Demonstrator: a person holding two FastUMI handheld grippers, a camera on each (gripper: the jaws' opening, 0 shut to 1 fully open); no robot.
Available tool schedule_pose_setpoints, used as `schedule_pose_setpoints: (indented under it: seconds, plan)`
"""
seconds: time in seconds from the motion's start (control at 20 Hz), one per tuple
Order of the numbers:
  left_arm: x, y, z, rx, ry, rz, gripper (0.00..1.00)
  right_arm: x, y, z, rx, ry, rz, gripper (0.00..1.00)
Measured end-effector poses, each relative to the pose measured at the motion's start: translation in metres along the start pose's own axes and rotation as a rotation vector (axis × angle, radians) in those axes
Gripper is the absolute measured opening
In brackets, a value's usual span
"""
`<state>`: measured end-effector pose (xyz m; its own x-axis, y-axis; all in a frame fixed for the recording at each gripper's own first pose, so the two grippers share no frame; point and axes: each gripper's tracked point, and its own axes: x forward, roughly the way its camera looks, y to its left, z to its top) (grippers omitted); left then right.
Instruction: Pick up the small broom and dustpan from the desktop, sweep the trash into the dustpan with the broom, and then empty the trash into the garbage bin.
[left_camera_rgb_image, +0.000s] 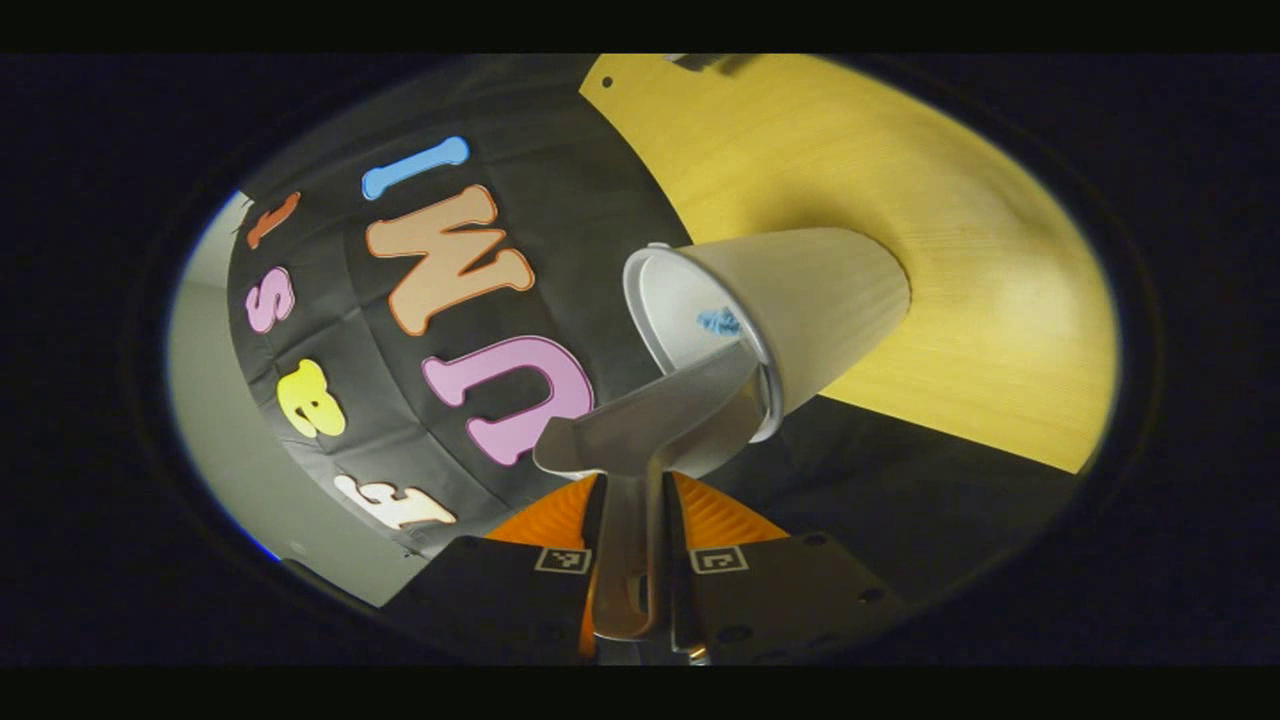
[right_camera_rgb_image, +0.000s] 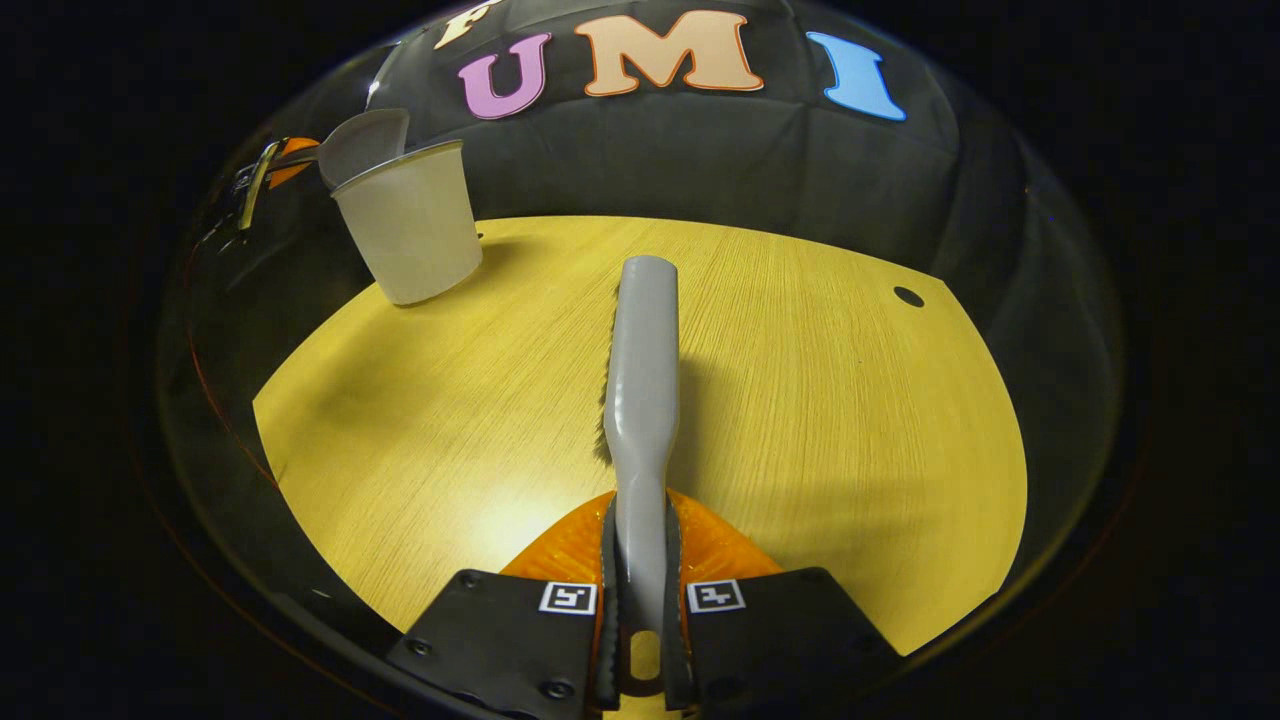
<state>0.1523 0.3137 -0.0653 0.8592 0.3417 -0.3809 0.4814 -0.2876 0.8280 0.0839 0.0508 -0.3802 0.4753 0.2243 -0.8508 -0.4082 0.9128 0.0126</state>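
1. The dustpan (left_camera_rgb_image: 660, 405) was held by its handle between the closed fingers of the left gripper (left_camera_rgb_image: 640, 590), tipped so that its lip reached over the rim and into the mouth of the garbage bin (left_camera_rgb_image: 800, 300), a pale cup-shaped bin standing on the yellow desktop (left_camera_rgb_image: 980, 300).
2. A small blue scrap of trash (left_camera_rgb_image: 718, 321) lay inside the bin, so the step in hand looked like the emptying, near its end.
3. In the right gripper view the bin (right_camera_rgb_image: 415, 225) stood at the far left of the desktop (right_camera_rgb_image: 820, 420) with the dustpan (right_camera_rgb_image: 365, 142) tilted at its rim.
4. The broom (right_camera_rgb_image: 640, 380) was clamped by its handle in the right gripper (right_camera_rgb_image: 640, 600), fingers closed on it, held above the desktop, well apart from the bin.
5. The next move probably called for checking the pan was clear, then drawing it back without tipping the light bin.
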Motion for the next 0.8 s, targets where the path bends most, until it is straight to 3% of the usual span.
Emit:
schedule_pose_setpoints:
  seconds: [0.2, 0.45, 0.8]
  plan:
    - [-0.008, 0.015, 0.005, -0.158, 0.008, 0.025, 0.21, -0.001, -0.001, 0.001, 0.005, -0.009, -0.001, 0.17]
    - [-0.033, 0.046, 0.035, -0.601, -0.057, 0.100, 0.20, -0.013, -0.008, 0.007, 0.031, -0.035, -0.009, 0.19]
    - [-0.066, 0.053, 0.151, -1.119, -0.236, 0.086, 0.20, -0.031, -0.019, 0.015, 0.072, -0.079, -0.019, 0.18]
